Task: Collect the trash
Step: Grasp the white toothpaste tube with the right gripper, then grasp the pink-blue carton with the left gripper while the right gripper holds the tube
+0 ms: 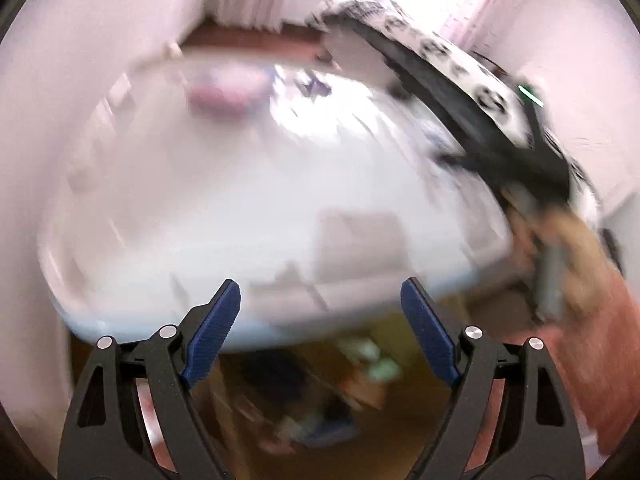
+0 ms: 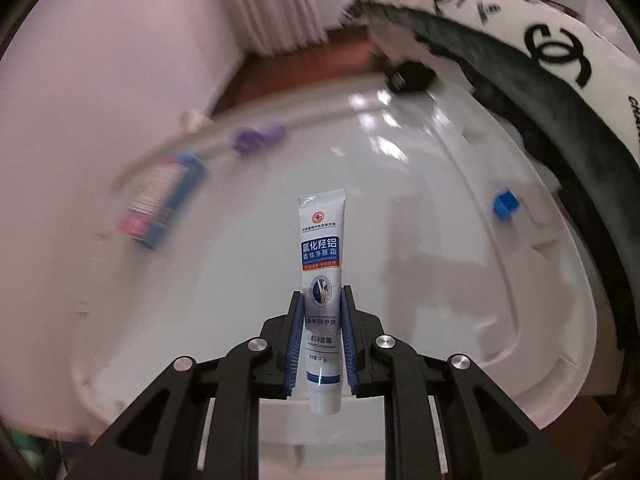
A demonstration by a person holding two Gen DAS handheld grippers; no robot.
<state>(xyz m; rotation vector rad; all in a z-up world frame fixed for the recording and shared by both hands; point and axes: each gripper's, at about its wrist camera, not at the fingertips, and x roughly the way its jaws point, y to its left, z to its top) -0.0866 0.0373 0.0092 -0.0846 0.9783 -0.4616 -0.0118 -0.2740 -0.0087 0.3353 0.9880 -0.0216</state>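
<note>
White tube (image 2: 321, 276) upright in right tool (image 2: 320, 300), angled down over table (image 2: 420, 208).

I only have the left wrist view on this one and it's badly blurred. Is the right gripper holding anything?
Observer: Yes, the right gripper is shut on a white and blue tube of cream, pads on both sides.
Operator: What else is on the white table?
Observer: A blue and red box lies on the white table, left of the tube.
Operator: Anything smaller?
Observer: A small blue block lies to the right and a purple item sits beyond the box.
</note>
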